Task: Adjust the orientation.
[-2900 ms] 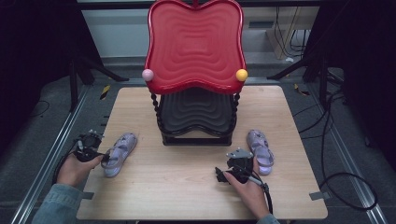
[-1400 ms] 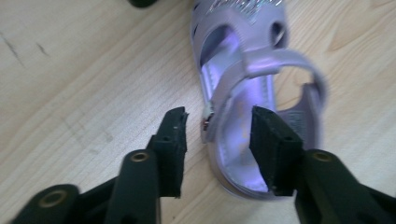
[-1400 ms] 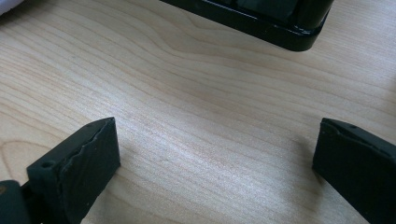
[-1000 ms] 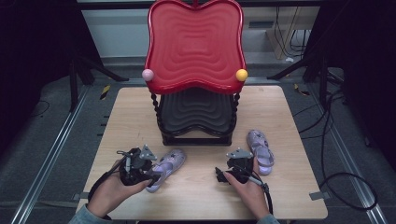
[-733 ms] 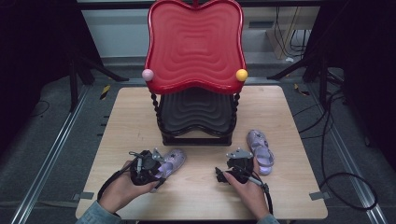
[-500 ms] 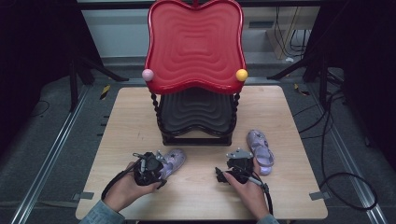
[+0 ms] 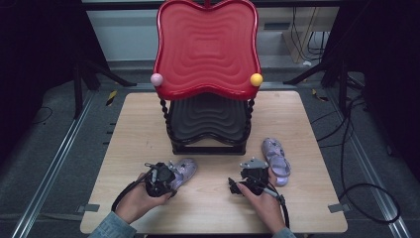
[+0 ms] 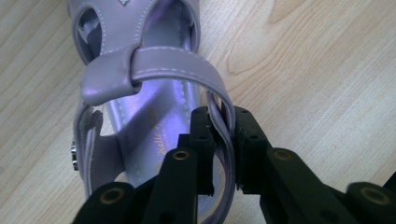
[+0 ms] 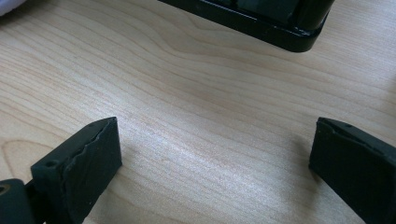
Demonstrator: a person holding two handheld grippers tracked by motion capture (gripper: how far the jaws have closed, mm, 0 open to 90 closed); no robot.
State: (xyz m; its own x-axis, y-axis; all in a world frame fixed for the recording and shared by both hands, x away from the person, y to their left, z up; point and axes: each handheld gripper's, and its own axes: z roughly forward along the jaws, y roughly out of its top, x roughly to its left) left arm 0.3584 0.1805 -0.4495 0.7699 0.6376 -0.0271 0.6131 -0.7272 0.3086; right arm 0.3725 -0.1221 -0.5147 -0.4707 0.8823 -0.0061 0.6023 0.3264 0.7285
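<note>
A lilac sandal (image 7: pixel 184 168) lies on the wooden table (image 7: pixel 307 114), in front of the rack's left side. My left gripper (image 7: pixel 170 179) is shut on the sandal's heel strap. In the left gripper view the sandal (image 8: pixel 154 70) points away, and the left gripper (image 8: pixel 222 122) has just been closing, with the thin strap pinched between its pads. A second lilac sandal (image 7: pixel 276 158) lies to the right, just beyond my right gripper (image 7: pixel 250 171). The right gripper (image 9: pixel 215 154) stands open over bare wood with nothing between its jaws.
A two-tier rack stands mid-table: a red wavy tray (image 7: pixel 208 44) on top with a pink knob and a yellow one, and a black tray (image 7: pixel 208 116) below. Its black base (image 9: pixel 261 18) is just ahead of my right gripper. Cables lie on the floor at the right.
My left gripper has carried the sandal from the table's left side to the front of the rack and lowered it to the wood. The right gripper and the second sandal have not moved.
</note>
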